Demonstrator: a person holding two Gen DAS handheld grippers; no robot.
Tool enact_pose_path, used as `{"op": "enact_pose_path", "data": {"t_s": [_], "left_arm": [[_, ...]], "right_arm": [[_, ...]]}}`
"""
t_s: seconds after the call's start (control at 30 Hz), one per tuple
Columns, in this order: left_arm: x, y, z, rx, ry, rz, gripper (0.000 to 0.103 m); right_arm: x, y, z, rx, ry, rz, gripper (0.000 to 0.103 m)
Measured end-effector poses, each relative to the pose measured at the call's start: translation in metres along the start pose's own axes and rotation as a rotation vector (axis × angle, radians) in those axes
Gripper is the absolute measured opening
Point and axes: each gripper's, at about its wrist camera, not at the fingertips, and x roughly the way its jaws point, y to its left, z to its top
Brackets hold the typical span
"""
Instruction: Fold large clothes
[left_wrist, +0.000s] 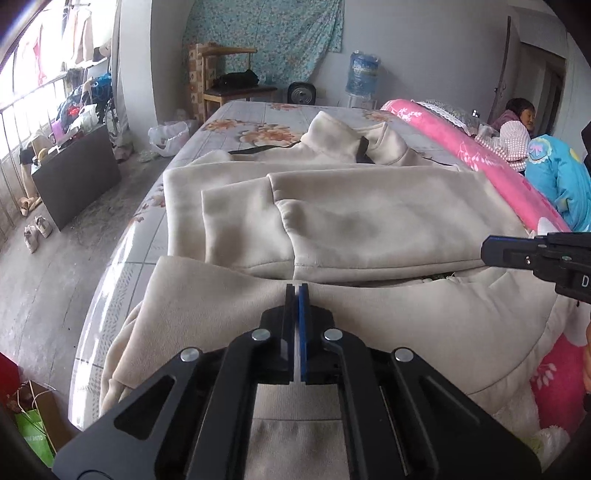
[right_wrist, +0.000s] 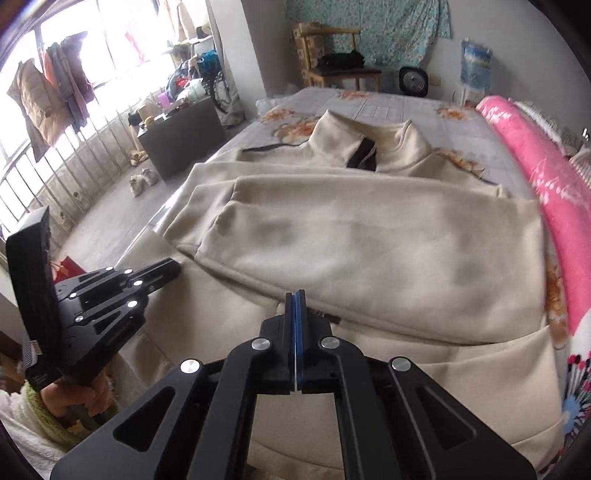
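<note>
A cream fleece jacket (left_wrist: 369, 221) lies spread on the bed, collar far from me, with both sleeves folded across the chest. In the left wrist view my left gripper (left_wrist: 297, 288) is shut, its pads pinching a raised ridge of the jacket's near body fabric. At that view's right edge, my right gripper (left_wrist: 484, 252) reaches in over the same ridge. In the right wrist view the jacket (right_wrist: 369, 240) fills the middle. My right gripper (right_wrist: 295, 295) is shut on its fabric beside the front zipper (right_wrist: 327, 316). My left gripper (right_wrist: 176, 265) rests shut on the cloth to the left.
A pink floral quilt (left_wrist: 480, 158) runs along the bed's right side, with a person (left_wrist: 517, 125) and a blue garment (left_wrist: 557, 177) beyond it. A dark cabinet (left_wrist: 77, 173) and shoes (left_wrist: 37, 230) sit on the floor at left. A green paper bag (left_wrist: 33, 435) stands near the bed corner.
</note>
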Motion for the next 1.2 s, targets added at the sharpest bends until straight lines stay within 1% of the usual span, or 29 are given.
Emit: {"op": "enact_pose_path", "data": {"t_s": [0.07, 0.1, 0.13, 0.17, 0.2, 0.23, 0.27, 0.3, 0.33, 0.37, 0.47, 0.57, 0.6, 0.67, 0.7, 0.77, 0.8, 0.83, 0.9, 0.93, 0.97, 1.0, 1.03, 1.07, 1.1, 1.17, 1.2], "left_arm": [[-0.002, 0.001, -0.001, -0.003, -0.005, -0.004, 0.001], [-0.002, 0.001, -0.002, -0.001, -0.006, -0.002, 0.001], [-0.001, 0.000, -0.003, 0.006, -0.007, 0.003, 0.001], [0.000, -0.001, -0.004, 0.014, -0.006, 0.008, 0.001], [0.002, -0.003, -0.005, 0.026, -0.003, 0.017, 0.001], [0.003, -0.004, -0.007, 0.035, 0.000, 0.023, 0.001], [0.004, -0.005, -0.008, 0.040, 0.001, 0.026, 0.001], [0.003, -0.005, -0.009, 0.045, 0.000, 0.027, 0.001], [0.002, -0.005, -0.010, 0.046, -0.005, 0.026, 0.001], [-0.002, -0.005, -0.010, 0.044, -0.018, 0.017, 0.001], [-0.019, -0.005, -0.004, 0.042, -0.073, 0.002, 0.001], [-0.034, -0.003, 0.005, 0.038, -0.136, 0.008, 0.001], [-0.033, -0.003, 0.007, 0.040, -0.141, 0.013, 0.001], [-0.024, -0.002, 0.008, 0.044, -0.130, 0.027, 0.001], [-0.017, -0.002, 0.006, 0.052, -0.112, 0.039, 0.001], [0.000, -0.005, 0.001, 0.086, -0.050, 0.070, 0.002], [0.000, -0.003, 0.000, 0.073, -0.036, 0.073, 0.005], [-0.004, 0.000, -0.001, 0.056, -0.035, 0.079, 0.005], [-0.021, 0.005, -0.003, 0.029, -0.082, 0.067, 0.005], [-0.031, 0.007, -0.003, 0.016, -0.106, 0.051, 0.005], [-0.037, 0.008, -0.003, 0.000, -0.121, 0.015, 0.005], [-0.041, 0.007, -0.003, -0.009, -0.132, -0.039, 0.005], [-0.042, 0.002, -0.003, -0.011, -0.122, -0.112, 0.005], [-0.038, -0.003, -0.003, -0.003, -0.093, -0.167, 0.005], [-0.030, -0.011, -0.004, 0.010, -0.052, -0.204, 0.005], [-0.012, -0.029, -0.008, 0.050, 0.006, -0.225, 0.005], [-0.003, -0.036, -0.010, 0.067, 0.034, -0.216, 0.005]], "right_arm": [[0.008, 0.000, -0.006, 0.007, 0.051, 0.033, 0.030], [0.013, 0.001, -0.010, 0.009, 0.069, 0.033, 0.055], [0.019, 0.002, -0.014, -0.004, 0.093, 0.033, 0.061], [0.028, 0.004, -0.020, -0.019, 0.131, 0.018, 0.061], [0.034, 0.005, -0.024, -0.034, 0.143, -0.009, 0.062], [0.033, 0.010, -0.028, -0.061, 0.124, -0.039, 0.058], [0.033, 0.015, -0.030, -0.093, 0.122, -0.094, 0.051], [0.030, 0.019, -0.031, -0.109, 0.115, -0.104, 0.042], [0.026, 0.022, -0.031, -0.116, 0.106, -0.092, 0.017], [0.024, 0.024, -0.030, -0.118, 0.111, -0.085, 0.005], [0.009, 0.036, -0.027, -0.170, 0.037, -0.146, 0.004], [-0.004, 0.037, -0.013, -0.156, -0.032, -0.159, 0.004], [-0.003, 0.037, -0.009, -0.153, -0.049, -0.169, 0.004], [0.009, 0.034, -0.005, -0.154, -0.047, -0.179, 0.004], [0.020, 0.030, -0.005, -0.145, -0.031, -0.176, 0.004], [0.041, 0.025, -0.008, -0.142, 0.014, -0.175, 0.004], [0.044, 0.026, -0.010, -0.147, 0.022, -0.178, 0.004], [0.044, 0.028, -0.011, -0.156, 0.019, -0.183, 0.004], [0.042, 0.030, -0.012, -0.167, 0.016, -0.187, 0.004], [0.043, 0.029, -0.013, -0.166, 0.019, -0.184, 0.004], [0.045, 0.028, -0.014, -0.161, 0.020, -0.173, 0.004], [0.045, 0.025, -0.014, -0.150, 0.017, -0.160, 0.004], [0.045, 0.023, -0.013, -0.138, 0.016, -0.148, 0.005], [0.045, 0.021, -0.013, -0.124, 0.015, -0.136, 0.005], [0.044, 0.019, -0.013, -0.107, 0.012, -0.120, 0.005], [0.043, 0.013, -0.014, -0.075, 0.006, -0.084, 0.005], [0.042, 0.008, -0.014, -0.053, 0.004, -0.057, 0.006]]}}
